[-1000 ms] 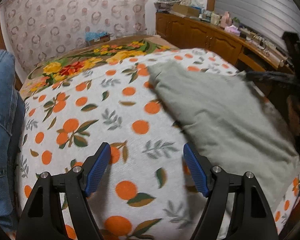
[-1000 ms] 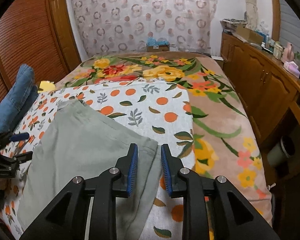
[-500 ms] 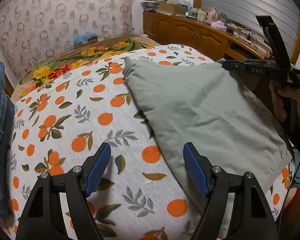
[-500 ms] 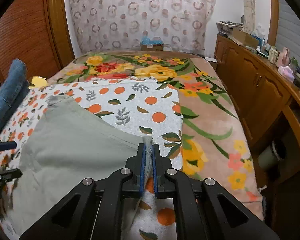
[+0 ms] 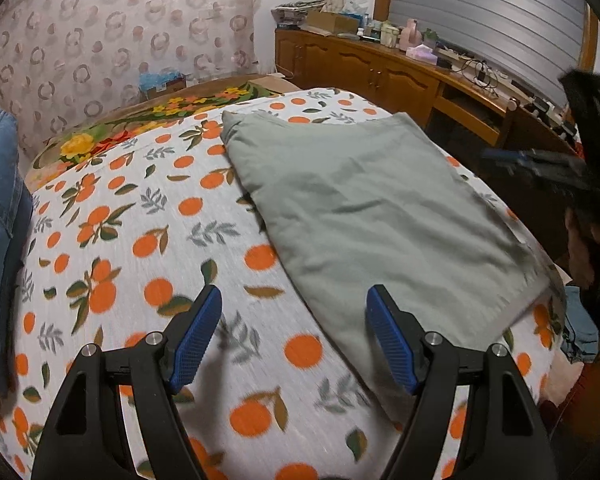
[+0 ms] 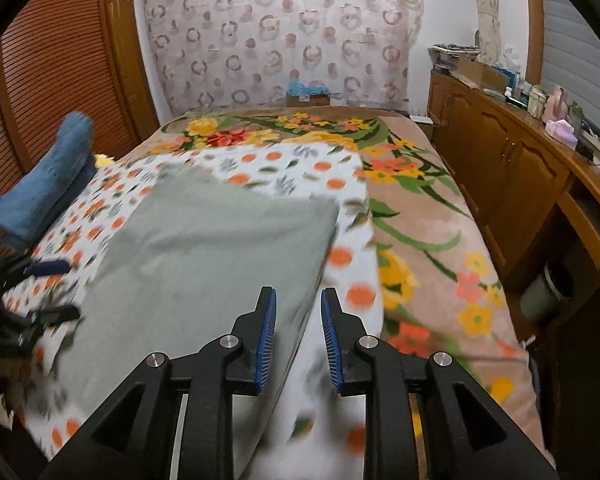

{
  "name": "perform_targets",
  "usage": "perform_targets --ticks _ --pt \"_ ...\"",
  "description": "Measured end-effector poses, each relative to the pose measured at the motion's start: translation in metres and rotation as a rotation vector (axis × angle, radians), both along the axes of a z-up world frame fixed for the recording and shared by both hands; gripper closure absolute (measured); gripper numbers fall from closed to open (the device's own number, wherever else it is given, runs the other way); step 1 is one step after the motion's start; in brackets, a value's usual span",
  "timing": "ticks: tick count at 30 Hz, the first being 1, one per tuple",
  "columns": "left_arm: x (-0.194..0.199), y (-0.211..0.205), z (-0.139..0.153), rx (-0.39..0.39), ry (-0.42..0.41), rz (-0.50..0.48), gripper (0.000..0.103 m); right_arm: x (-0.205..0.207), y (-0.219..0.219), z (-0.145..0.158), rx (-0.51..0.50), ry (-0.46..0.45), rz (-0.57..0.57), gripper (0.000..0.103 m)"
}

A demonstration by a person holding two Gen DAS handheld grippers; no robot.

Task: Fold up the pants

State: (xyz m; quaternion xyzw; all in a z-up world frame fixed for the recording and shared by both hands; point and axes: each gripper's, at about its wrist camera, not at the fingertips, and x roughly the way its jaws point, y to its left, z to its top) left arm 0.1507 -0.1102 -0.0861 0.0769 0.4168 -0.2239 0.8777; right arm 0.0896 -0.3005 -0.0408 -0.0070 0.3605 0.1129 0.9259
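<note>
The left gripper (image 5: pixel 294 338) is held with its fingers (image 5: pixel 196 338) wide apart and nothing between them, poised over the orange-print blanket (image 5: pixel 148 240) just beside the near edge of the grey-green pants (image 5: pixel 372 208). This placement is judged to leave it ready to take that near edge or to press the cloth flat. The right gripper (image 6: pixel 299 342) is seen with its fingers (image 6: pixel 266 344) parted by a narrow gap; no cloth is pinched between them, although the right-hand edge of the pants (image 6: pixel 204 256) runs just beneath the left finger. The gap is judged to suit a thin doubled edge of fabric.

The pants are laid flat on the bed as a broad, roughly rectangular slab, apparently already folded over once, with one corner pointing toward the far curtain (image 6: pixel 284 36). The flat lay is judged to keep the edges aligned for a further fold. Motion blur is present along the nearer edges in both views, so fine creases cannot be read.

One pair of grey-green pants is counted, one bundle of blue denim (image 6: pixel 48 184) at the left side of the bed, two grippers, and two blankets: the orange-print one over a floral blanket (image 6: pixel 420 216). A wooden sideboard (image 6: pixel 512 168) stands along the right wall.
</note>
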Motion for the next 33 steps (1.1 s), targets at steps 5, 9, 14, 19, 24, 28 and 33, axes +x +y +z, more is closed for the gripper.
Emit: perform_targets --ticks 5,9,14,19,24,28,33 --pt "-0.017 0.000 0.002 -0.003 -0.004 -0.005 0.027 -0.040 0.002 0.001 0.012 0.002 0.020 0.072" --pt "-0.034 -0.002 0.003 -0.023 0.002 -0.007 0.027 -0.060 0.006 0.003 0.003 0.004 0.025 0.072" --pt "-0.054 -0.004 0.006 -0.034 -0.008 0.001 0.027 -0.077 0.015 -0.004 0.012 0.019 0.039 0.072" --pt "-0.055 -0.004 0.002 -0.037 0.010 0.013 0.027 -0.080 0.020 -0.005 -0.014 0.005 0.015 0.072" --pt "-0.051 -0.001 -0.005 -0.011 0.025 0.039 0.027 -0.082 0.021 -0.011 -0.014 0.015 -0.005 0.072" --pt "-0.053 0.001 -0.006 -0.006 0.026 0.047 0.027 -0.083 0.019 -0.014 0.011 0.031 -0.019 0.072" --pt "-0.052 0.000 -0.009 -0.008 0.037 0.053 0.027 -0.086 0.017 -0.018 0.034 0.044 -0.017 0.072"
